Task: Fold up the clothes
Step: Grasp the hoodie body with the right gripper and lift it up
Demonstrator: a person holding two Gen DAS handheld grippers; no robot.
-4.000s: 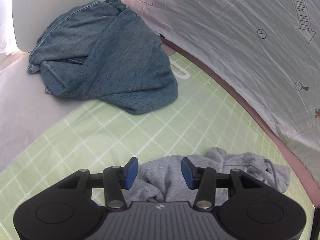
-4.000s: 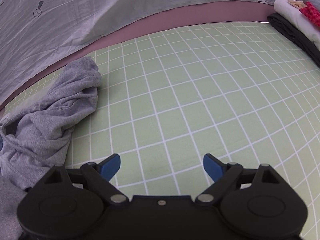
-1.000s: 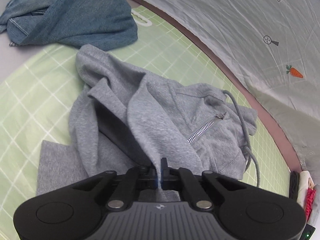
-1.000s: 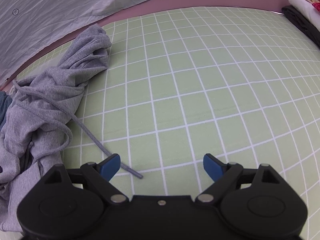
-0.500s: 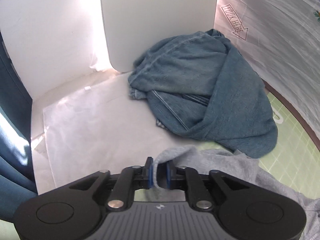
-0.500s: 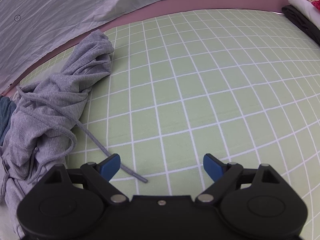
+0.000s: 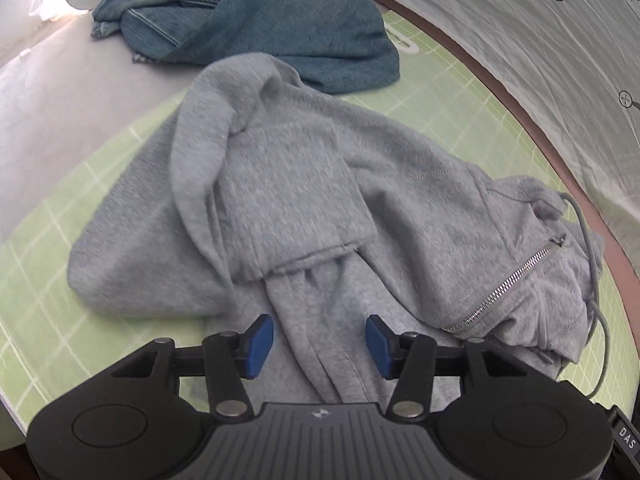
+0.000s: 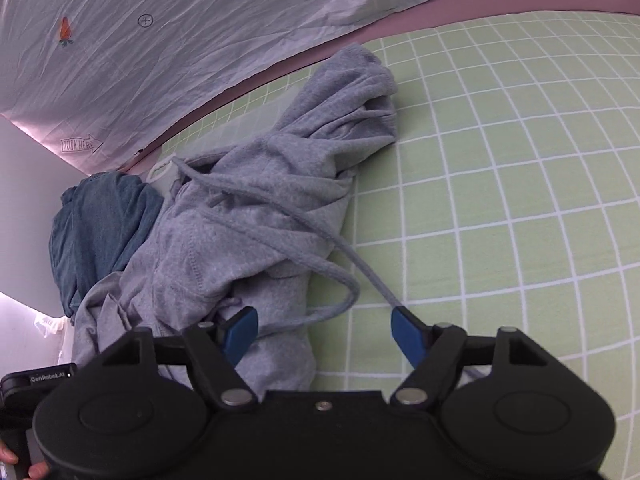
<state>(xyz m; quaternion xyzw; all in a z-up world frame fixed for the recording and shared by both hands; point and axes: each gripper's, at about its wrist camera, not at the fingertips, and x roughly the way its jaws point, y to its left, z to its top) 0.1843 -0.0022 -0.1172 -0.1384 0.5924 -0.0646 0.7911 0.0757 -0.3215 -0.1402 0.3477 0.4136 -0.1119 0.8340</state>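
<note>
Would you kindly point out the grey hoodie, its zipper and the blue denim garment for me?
grey hoodie [image 7: 304, 184]: left wrist view, on the folded panel in its middle.
zipper [image 7: 506, 286]: left wrist view, midway along the metal teeth.
blue denim garment [image 7: 280, 20]: left wrist view, on its broad upper surface.

The hoodie [image 7: 304, 184] lies crumpled on the grid mat [image 8: 500, 184]. Beyond the hoodie, in the left wrist view, the denim garment [image 7: 256, 20] lies partly on the mat, touching the hoodie's far edge. The hoodie's zipper [image 7: 508, 284] runs along its right part. Its drawstring [image 8: 348, 252] trails off the hoodie onto the mat. The printed sheet [image 8: 180, 40] borders the mat behind the hoodie.
</note>
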